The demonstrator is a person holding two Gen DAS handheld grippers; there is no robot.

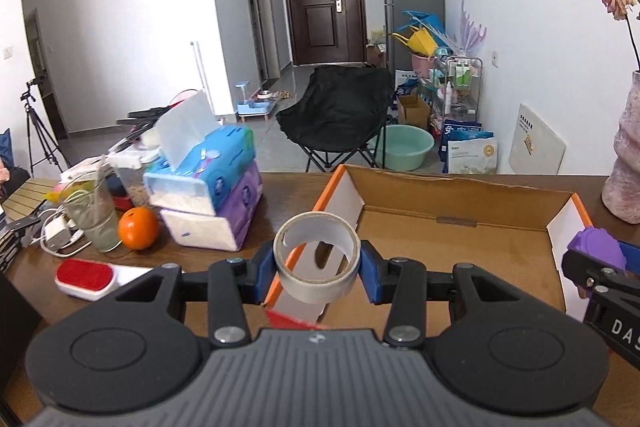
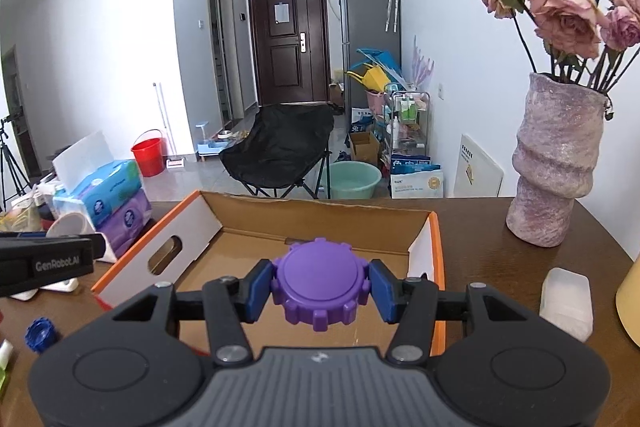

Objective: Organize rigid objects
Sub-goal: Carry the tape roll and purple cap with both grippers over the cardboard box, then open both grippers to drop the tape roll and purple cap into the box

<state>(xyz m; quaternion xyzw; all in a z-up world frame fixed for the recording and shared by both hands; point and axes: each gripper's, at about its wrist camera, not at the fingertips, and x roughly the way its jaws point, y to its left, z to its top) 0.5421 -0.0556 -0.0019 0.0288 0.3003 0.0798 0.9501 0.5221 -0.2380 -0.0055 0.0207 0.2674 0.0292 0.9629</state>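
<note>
So we've got both grippers loaded up over the cardboard box (image 1: 460, 203) sitting on the brown bench (image 1: 288, 191). Our left gripper (image 1: 317, 267) has its blue fingers (image 1: 262, 267) clamped on either side of a roll of white tape (image 1: 316, 255), which hangs in the air right above the box's left wall, the one with the orange edge and the handle cutout. Our right gripper (image 2: 320, 285) is squeezing a purple toothed cap (image 2: 320, 283) between its fingers (image 2: 384, 291), flat face up, held over the open inside of the box, which looks bare cardboard as far as we can see. From the left wrist view the purple cap and the right gripper peek in at the right edge, near the box's right wall. Left of the box there's a stack of tissue packs (image 1: 216, 187), an orange (image 1: 138, 227), a glass (image 1: 94, 213) with something in it, and a red-and-white brush thing (image 1: 86, 277) lying flat. On the right side of the bench stands a pinkish textured vase (image 2: 554, 163) with dried roses (image 2: 568, 15), and a small translucent white container (image 2: 566, 303) sits near the edge. A blue bottle cap (image 2: 40, 334) lies on the bench down at the left in the right wrist view.
</note>
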